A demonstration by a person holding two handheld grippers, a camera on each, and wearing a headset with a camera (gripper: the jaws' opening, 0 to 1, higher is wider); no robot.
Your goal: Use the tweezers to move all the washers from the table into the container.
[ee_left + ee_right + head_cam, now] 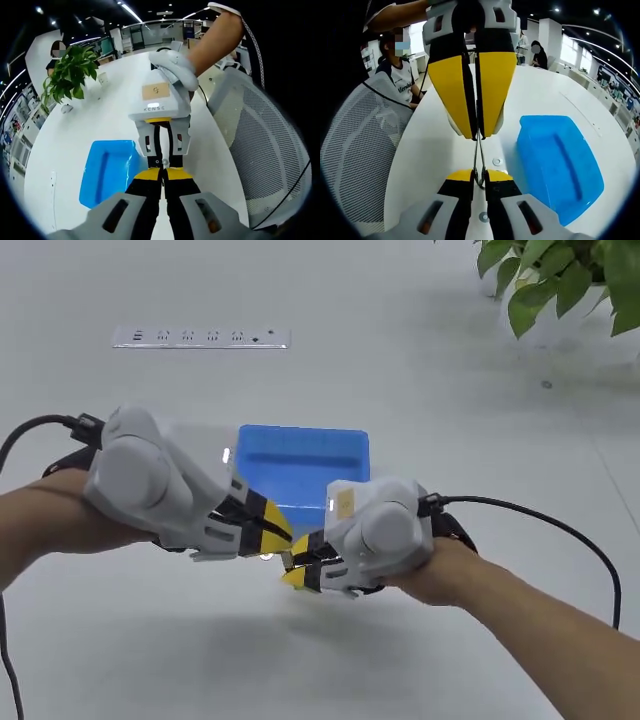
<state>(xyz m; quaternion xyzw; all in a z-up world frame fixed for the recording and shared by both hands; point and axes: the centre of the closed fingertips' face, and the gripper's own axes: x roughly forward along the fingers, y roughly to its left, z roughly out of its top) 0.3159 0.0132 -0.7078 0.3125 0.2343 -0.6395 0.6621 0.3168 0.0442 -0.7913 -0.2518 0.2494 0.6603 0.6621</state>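
Note:
Thin metal tweezers (pixel 479 155) run between the two grippers, which face each other tip to tip. My left gripper (pixel 162 175) is shut on one end of them, its yellow jaws pressed together. Opposite it, my right gripper (pixel 479 176) is shut on the other end. In the head view the left gripper (pixel 275 533) and right gripper (pixel 302 565) meet just in front of the blue container (pixel 303 462). Two small washers (pixel 497 161) (pixel 483 216) lie on the white table beside the container (pixel 555 165), below the tweezers. The container (pixel 107 170) looks bare inside.
A white power strip (pixel 200 337) lies at the far side of the table (pixel 420 370). A potted plant (pixel 560 280) stands at the back right. A mesh chair (pixel 265 150) stands by the table's near edge, and people sit behind it (pixel 397 70).

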